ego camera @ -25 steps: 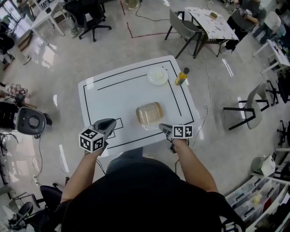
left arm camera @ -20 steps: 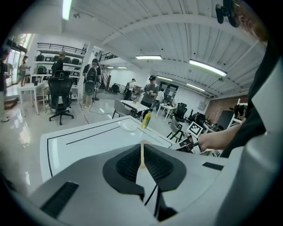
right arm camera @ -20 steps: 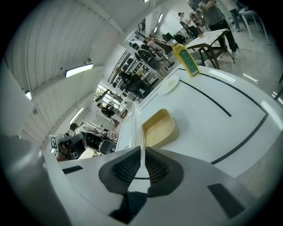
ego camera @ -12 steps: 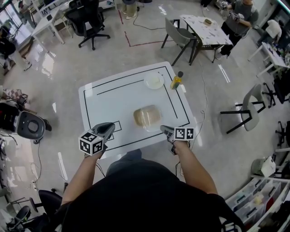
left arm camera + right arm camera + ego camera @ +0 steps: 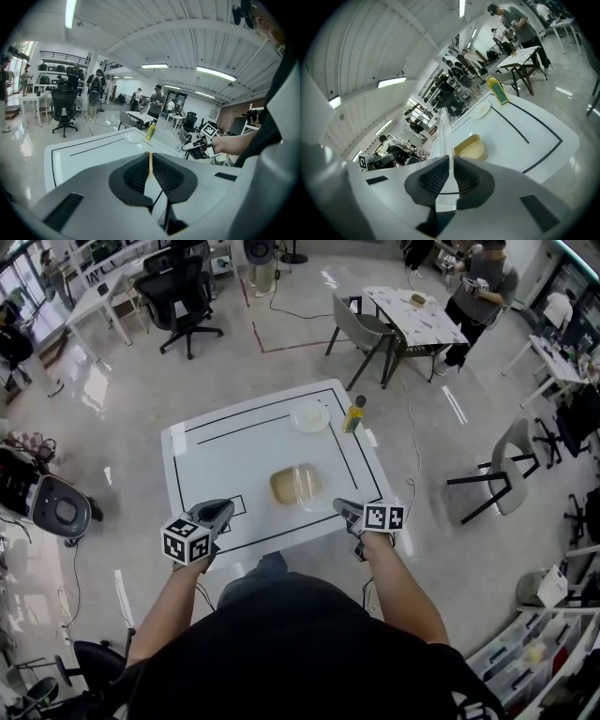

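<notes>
On a white table (image 5: 225, 451) marked with black lines lie a tan container (image 5: 295, 485), a white plate (image 5: 310, 416) and a yellow bottle (image 5: 352, 414). My left gripper (image 5: 223, 509) hovers over the near left edge, jaws shut. A thin yellowish sliver shows at their seam (image 5: 150, 159); I cannot tell what it is. My right gripper (image 5: 340, 508) is at the near right edge, shut on a clear lid (image 5: 444, 126) that stands edge-on out of its jaws. The container (image 5: 471, 146) lies open just beyond it.
A grey chair (image 5: 511, 460) stands right of the table and a black floor machine (image 5: 47, 502) to its left. Behind are a table with chairs (image 5: 412, 306), an office chair (image 5: 187, 282) and several people.
The head view has pulled back, so the table looks smaller and farther. Both grippers stay shut at the near edge, and the right one sits farther from the container.
</notes>
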Available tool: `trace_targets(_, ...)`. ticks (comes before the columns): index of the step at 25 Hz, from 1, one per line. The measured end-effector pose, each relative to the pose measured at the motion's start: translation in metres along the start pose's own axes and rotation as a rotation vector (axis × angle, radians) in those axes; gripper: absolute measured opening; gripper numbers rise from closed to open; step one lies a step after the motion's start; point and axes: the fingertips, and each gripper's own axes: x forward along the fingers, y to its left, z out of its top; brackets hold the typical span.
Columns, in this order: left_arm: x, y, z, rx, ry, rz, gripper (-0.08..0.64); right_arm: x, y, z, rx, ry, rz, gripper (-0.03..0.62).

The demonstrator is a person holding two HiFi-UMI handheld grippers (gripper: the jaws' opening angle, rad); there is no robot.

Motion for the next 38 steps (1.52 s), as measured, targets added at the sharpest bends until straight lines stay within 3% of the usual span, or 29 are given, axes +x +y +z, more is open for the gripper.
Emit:
trace_targets(22,-0.028,-0.063,0.018,0.035,-0.097,-0.03,0.038,-0.103,0.054,0.023,-0.059,-0.175,0.025,0.044)
trace_targets(38,-0.049,-0.098,0.006,0.061,-0.111,-0.033,0.038,-0.165,0.075,0.019,-0.122,-0.251,0.025,0.044)
